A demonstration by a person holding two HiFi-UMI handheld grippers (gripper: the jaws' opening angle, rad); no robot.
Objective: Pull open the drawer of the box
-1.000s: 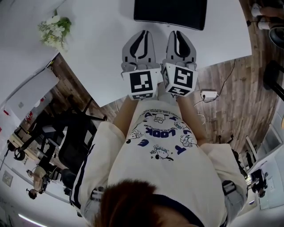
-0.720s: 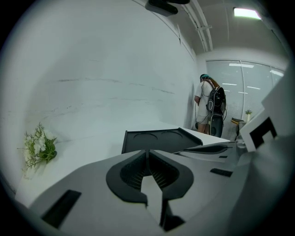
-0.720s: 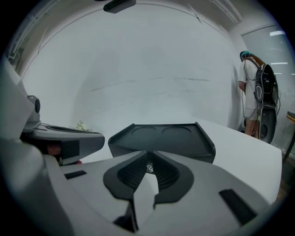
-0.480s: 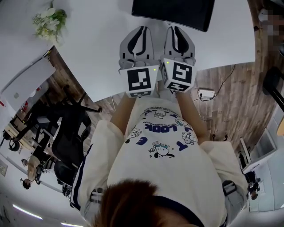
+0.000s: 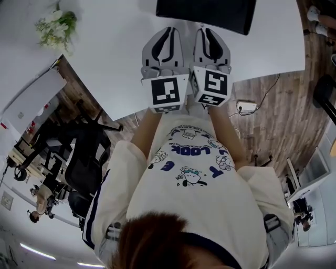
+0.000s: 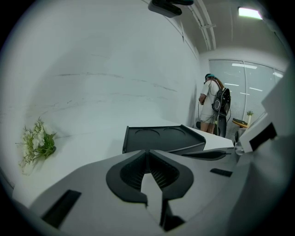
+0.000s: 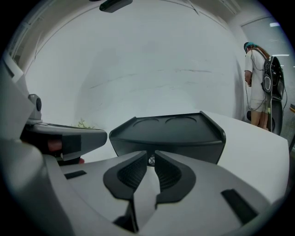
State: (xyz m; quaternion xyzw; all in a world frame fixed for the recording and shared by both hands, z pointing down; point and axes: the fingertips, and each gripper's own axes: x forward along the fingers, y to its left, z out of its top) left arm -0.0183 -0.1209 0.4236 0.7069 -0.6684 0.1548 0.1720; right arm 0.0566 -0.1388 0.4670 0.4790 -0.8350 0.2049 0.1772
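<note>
- On the white table (image 5: 115,63), the black box (image 5: 207,13) sat at the far side, just ahead of our two grippers' tips.
- We held the left gripper (image 5: 167,31) with its jaws pressed together.
- Our right gripper (image 5: 210,30) had its jaws a slit apart, and the box's small silver knob (image 7: 151,160) showed in that gap.
- White flowers (image 5: 55,26) lay at the table's left. Beyond its near edge we saw the wood floor (image 5: 273,115), a black office chair (image 5: 84,163) and a power strip (image 5: 247,106).

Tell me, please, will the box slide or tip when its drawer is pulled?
The box looks like light plastic on a smooth table, so it will probably slide. Its low, wide shape makes tipping unlikely.
</note>
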